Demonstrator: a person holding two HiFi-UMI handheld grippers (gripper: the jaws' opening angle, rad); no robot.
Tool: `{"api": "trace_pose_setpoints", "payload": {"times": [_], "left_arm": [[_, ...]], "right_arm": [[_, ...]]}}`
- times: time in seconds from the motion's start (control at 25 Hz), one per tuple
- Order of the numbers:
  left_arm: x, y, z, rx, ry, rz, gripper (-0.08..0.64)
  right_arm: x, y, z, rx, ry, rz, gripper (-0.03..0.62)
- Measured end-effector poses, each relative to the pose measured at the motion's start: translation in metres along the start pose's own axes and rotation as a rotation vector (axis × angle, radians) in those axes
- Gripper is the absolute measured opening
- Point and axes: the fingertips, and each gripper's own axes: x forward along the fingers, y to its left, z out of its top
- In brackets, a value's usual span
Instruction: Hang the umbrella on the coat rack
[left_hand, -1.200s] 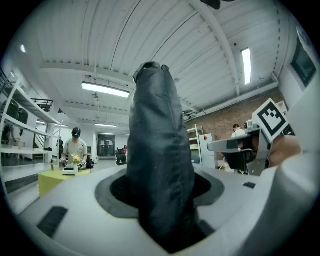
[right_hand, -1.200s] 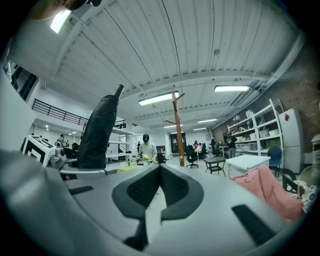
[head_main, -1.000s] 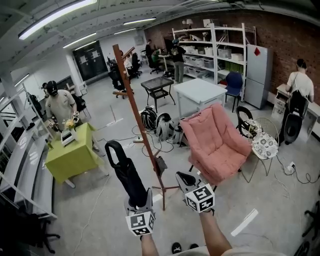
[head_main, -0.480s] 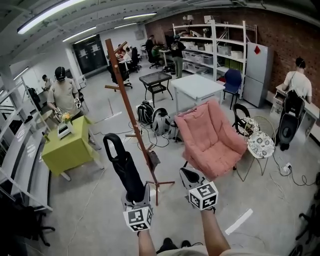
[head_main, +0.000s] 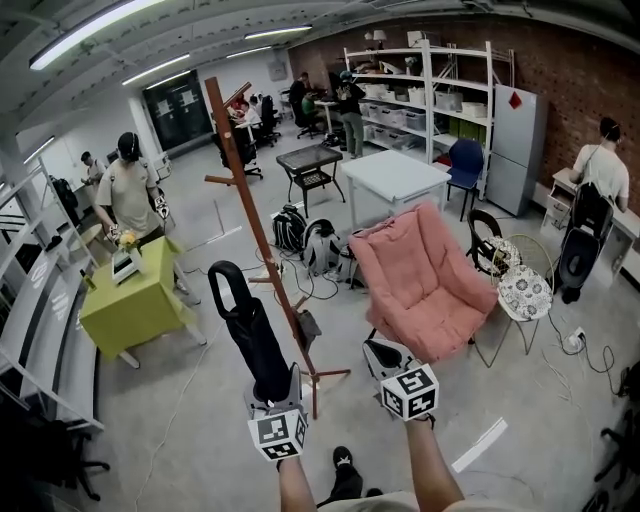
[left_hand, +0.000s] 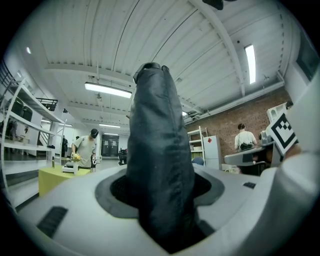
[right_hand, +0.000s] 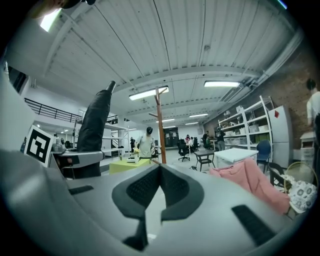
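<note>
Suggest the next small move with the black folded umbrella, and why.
Probably move the left gripper forward toward the tall brown wooden coat rack: it grips the black folded umbrella upright, apart from the rack, not yet hung.

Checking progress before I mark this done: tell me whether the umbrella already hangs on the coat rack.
No, the umbrella sits clamped in the left gripper, touching no peg of the coat rack.

Your umbrella (head_main: 255, 340) is blk, coat rack (head_main: 250, 200) reddish-brown wood, armchair (head_main: 425, 280) pink, small table (head_main: 130, 305) lime green, back wall (head_main: 580, 60) red brick, shelving (head_main: 428, 100) wht.
</note>
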Motion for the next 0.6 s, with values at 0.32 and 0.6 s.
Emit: {"api": "trace_pose_setpoints", "payload": {"times": [0.32, 0.6], "left_arm": [[0.045, 0.017, 0.001, -0.003, -0.022, -0.007, 0.271], [0.084, 0.043, 0.010, 0.009, -0.023, -0.007, 0.271]], "right_arm": [[0.046, -0.018, 0.004, 0.007, 0.005, 0.021, 0.005], [0.097, -0.014, 0.022, 0.005, 0.001, 0.060, 0.005]]}}
